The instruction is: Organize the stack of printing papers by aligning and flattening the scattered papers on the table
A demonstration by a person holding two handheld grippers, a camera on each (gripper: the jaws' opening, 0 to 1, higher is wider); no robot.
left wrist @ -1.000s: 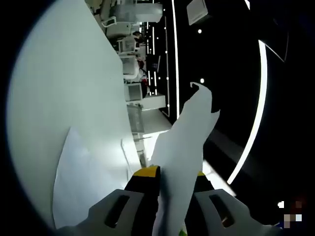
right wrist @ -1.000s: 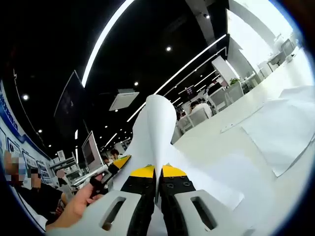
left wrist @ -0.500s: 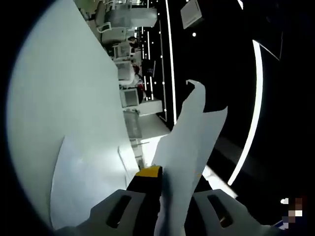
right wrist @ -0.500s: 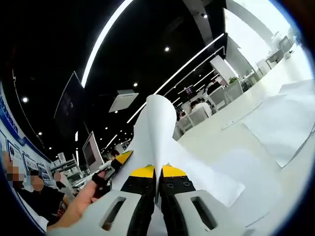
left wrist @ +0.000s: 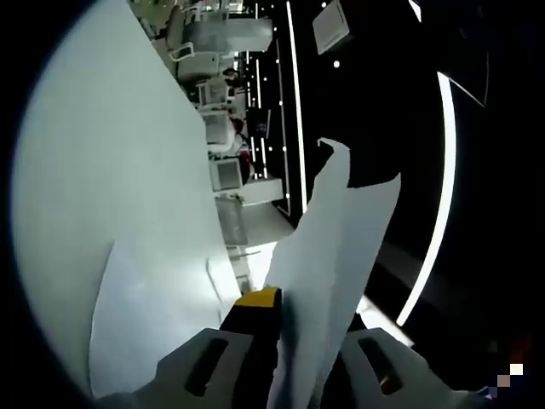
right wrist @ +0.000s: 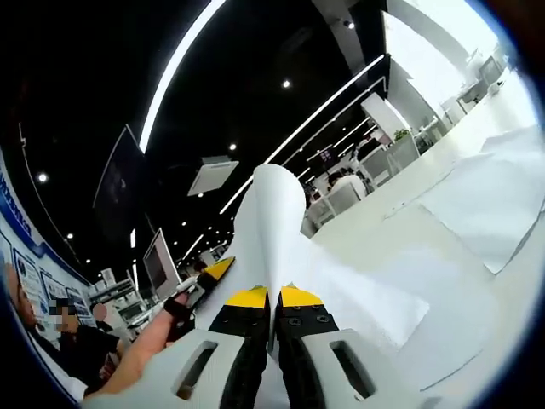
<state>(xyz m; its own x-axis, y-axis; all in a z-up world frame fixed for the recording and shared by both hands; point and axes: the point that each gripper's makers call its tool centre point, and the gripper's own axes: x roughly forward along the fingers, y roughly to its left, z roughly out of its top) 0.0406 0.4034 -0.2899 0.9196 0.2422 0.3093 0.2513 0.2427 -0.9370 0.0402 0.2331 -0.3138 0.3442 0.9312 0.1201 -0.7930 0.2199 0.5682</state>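
Both grippers hold one white sheet of printing paper off the table. In the left gripper view my left gripper [left wrist: 294, 311] is shut on the paper [left wrist: 332, 256], which rises between its yellow-tipped jaws and curls at the top. In the right gripper view my right gripper [right wrist: 271, 298] is shut on the same paper [right wrist: 268, 230], which stands up in a fold. The left gripper [right wrist: 209, 274] shows there at the left, with a hand [right wrist: 145, 349] on it. More loose sheets [right wrist: 485, 213] lie on the white table [right wrist: 409, 200], and another loose sheet [left wrist: 145, 324] lies flat at the lower left of the left gripper view.
The white table [left wrist: 111, 145] takes up the left side of the left gripper view. Desks, chairs and monitors [left wrist: 226, 94] stand beyond its far end. A monitor [right wrist: 157, 260] and seated people [right wrist: 68, 349] are at the left of the right gripper view.
Both views have shifted a little with the hands. The held paper stands slightly taller and wider in the left gripper view. Both grippers stay shut on it.
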